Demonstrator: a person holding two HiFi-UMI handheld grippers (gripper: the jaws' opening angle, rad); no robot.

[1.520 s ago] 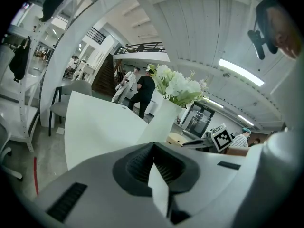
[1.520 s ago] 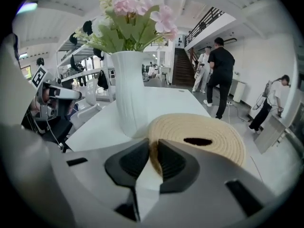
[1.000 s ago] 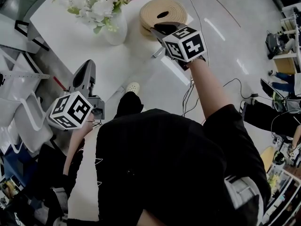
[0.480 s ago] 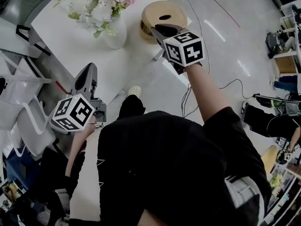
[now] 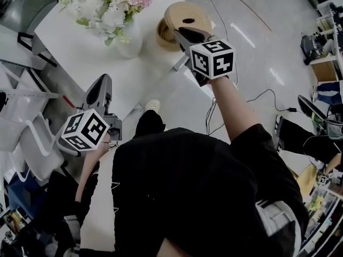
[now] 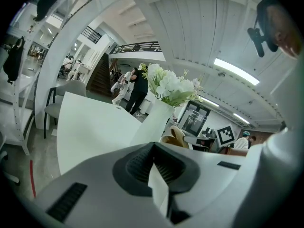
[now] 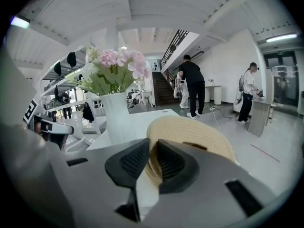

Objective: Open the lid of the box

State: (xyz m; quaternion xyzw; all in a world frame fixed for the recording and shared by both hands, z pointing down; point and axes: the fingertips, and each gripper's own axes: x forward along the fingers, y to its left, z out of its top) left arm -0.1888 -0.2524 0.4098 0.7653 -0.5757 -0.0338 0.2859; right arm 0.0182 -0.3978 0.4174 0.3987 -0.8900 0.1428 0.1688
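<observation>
White table in a bright open office, flower vase on it, woven box sat at its far edge, right claw pinched the lid rim, jaws just closing, rim between jaws showed only in right gripper view, left claw was pressed together, empty.

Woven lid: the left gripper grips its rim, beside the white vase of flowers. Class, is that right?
No: the right gripper grips the rim of the woven lid, beside the white vase of flowers, as the right gripper view shows.

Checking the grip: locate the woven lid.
Head view: woven lid at the table's far right corner, beside the flower vase, its rim between the right gripper's jaws.
</observation>
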